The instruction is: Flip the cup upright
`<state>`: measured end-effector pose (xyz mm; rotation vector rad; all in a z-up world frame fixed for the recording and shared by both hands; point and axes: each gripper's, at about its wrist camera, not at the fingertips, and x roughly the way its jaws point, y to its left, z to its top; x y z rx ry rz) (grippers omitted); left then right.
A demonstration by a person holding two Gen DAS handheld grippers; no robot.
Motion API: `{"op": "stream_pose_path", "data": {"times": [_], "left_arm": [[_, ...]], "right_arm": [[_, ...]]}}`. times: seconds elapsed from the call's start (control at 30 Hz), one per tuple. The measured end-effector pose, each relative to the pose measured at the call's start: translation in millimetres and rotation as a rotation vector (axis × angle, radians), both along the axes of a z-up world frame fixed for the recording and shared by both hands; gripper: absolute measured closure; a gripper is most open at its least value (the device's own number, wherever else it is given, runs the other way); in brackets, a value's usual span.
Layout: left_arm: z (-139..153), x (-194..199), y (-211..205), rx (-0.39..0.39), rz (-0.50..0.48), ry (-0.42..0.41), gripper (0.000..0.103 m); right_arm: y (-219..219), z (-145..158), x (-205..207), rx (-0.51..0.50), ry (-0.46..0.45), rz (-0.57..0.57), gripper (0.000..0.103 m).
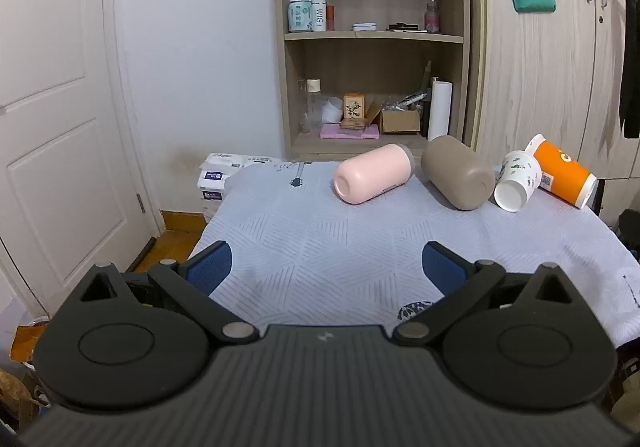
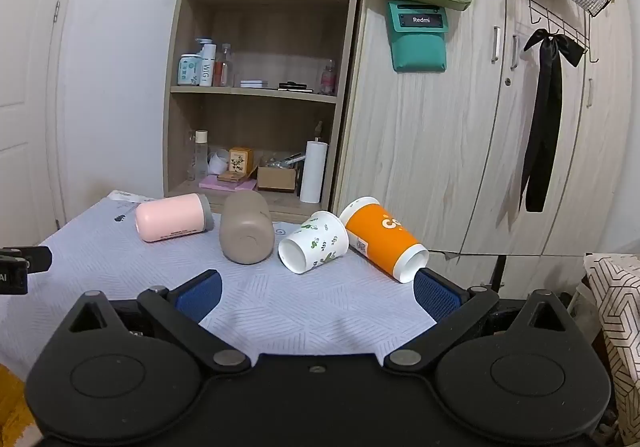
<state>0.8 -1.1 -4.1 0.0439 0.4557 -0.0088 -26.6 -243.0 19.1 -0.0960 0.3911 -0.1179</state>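
Four cups [image 2: 312,247] lying tipped (none upright), beyond both spread-fingered grippers [image 2: 316,295] [image 1: 326,267]

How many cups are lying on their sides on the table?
4, in a row at the table's far edge: pink cup leftmost, then brown cup, white leaf-print paper cup, and orange paper cup rightmost. None looks hidden.

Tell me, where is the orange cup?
The orange cup lies on its side at the far right end of the table, touching the white leafy cup, in front of the wardrobe.
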Motion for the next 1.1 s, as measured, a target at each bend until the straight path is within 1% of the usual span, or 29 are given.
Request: {"op": "stream_pose_path", "data": {"times": [0.33,0.5,1.1], "left_arm": [[-0.1,2.1,0.8,-0.006,0.016,0.007,0.000],[-2.8,2.9,0.4,-0.006,0.027,-0.004,0.000],[-7.7,3.3,2.1,-0.028,0.032,-0.006,0.000]], "right_arm": [[-1.3,-1.3,-0.7,0.002,-0.003,-0.010,0.000],[-3.4,-1.9,0.5,0.012,0.000,-0.013,0.000],[-3.6,-6.0,2.7,0.015,0.011,-0.006,0.000]]}}
